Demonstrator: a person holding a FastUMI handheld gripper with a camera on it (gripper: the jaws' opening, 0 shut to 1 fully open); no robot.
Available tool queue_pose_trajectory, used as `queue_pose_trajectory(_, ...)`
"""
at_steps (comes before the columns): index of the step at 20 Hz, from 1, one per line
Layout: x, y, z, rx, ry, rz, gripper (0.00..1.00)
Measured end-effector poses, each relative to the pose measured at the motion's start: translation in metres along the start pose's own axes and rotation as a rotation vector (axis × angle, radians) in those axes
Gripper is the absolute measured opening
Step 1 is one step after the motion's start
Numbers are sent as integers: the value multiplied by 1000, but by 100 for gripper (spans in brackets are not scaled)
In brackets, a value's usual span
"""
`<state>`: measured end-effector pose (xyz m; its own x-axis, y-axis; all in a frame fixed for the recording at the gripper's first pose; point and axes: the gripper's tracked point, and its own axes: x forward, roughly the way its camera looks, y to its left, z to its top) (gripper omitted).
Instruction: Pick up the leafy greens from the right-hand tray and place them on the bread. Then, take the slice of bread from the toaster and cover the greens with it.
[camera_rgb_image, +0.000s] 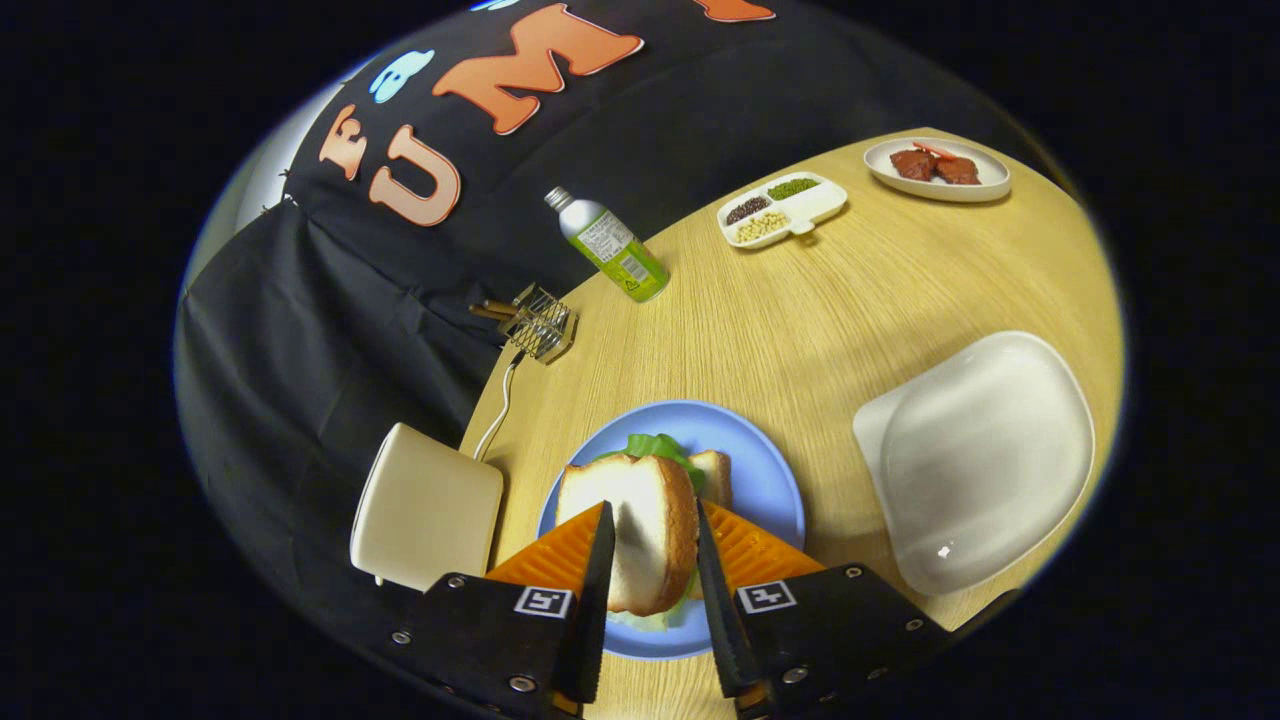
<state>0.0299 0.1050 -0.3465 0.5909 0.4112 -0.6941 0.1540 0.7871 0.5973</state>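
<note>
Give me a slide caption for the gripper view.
Claw holding bread slice over greens on blue plate.

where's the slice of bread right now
The slice of bread stands on edge between the gripper fingers, which press on it, over the lettuce on the blue plate.

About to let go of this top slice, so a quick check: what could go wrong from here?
1. The bread slice stands on edge between the hand-held gripper fingers, so it may topple sideways instead of covering the lettuce.
2. It sits off-centre from the bottom slice, so greens may stay exposed.
3. It could slide off the blue plate.
</note>
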Motion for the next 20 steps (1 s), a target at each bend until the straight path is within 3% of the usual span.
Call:
queue_pose_trajectory(11,-103,39,91,-225,-390,-24,77)
queue_pose_trajectory(15,-148,55,118,-310,-542,-32,79)
queue_pose_trajectory(20,-200,84,134,-394,-679,22,81)
